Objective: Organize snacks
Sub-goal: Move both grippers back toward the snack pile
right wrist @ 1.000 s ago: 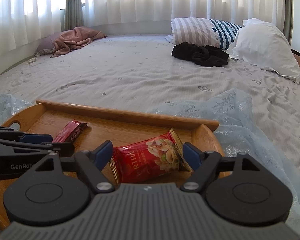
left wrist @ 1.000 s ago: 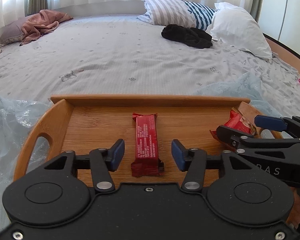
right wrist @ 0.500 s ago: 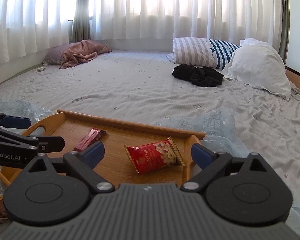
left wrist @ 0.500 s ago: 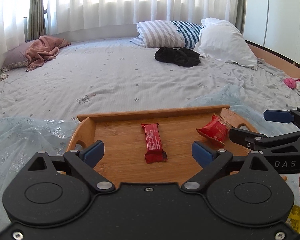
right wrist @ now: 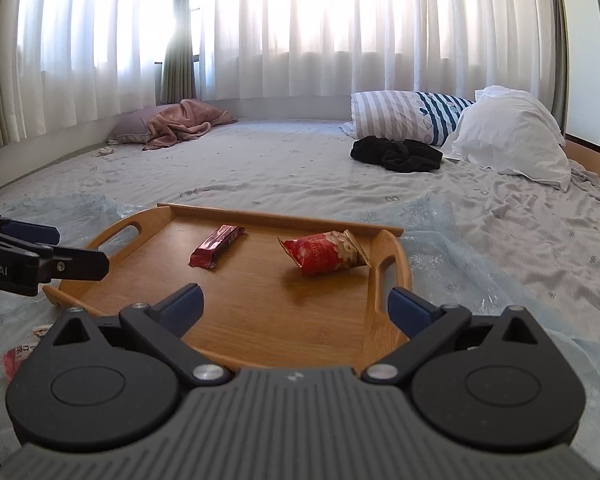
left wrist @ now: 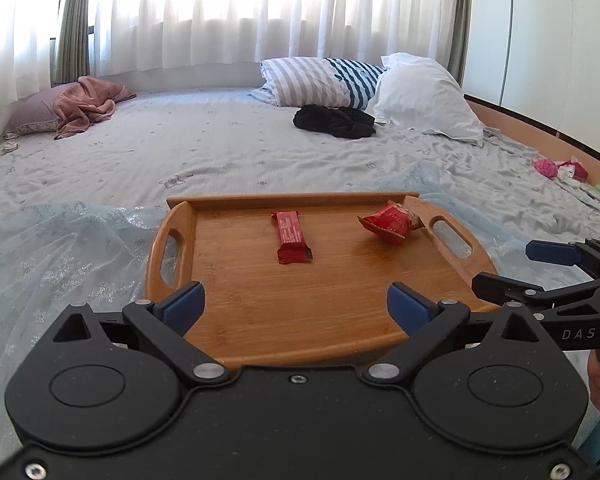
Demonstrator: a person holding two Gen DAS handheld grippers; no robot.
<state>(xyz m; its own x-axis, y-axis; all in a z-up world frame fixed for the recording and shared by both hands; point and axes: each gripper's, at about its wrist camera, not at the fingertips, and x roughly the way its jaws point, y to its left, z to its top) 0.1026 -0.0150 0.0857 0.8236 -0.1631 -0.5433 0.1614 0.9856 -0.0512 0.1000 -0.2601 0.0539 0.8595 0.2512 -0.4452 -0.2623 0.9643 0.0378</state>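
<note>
A wooden tray (left wrist: 260, 312) lies on the bed and also shows in the right wrist view (right wrist: 268, 320). On it lie a dark red snack bar (left wrist: 292, 236) (right wrist: 217, 245) and a red nut packet (left wrist: 390, 220) (right wrist: 325, 253) near the right handle. My left gripper (left wrist: 296, 305) is open and empty above the tray's near edge. My right gripper (right wrist: 296, 305) is open and empty, held over the tray's near right part. Each gripper shows at the side of the other's view.
A sheer pale blue cloth (left wrist: 60, 240) lies under the tray. More snack packets (right wrist: 18, 356) lie on it at the left of the right wrist view. Pillows (left wrist: 424, 96), black clothing (left wrist: 334, 120) and a pink blanket (left wrist: 86, 106) lie far back.
Both grippers have opened wide, letting go of the bar and the packet, and have pulled back and up from the tray. The snacks stay on the tray.
</note>
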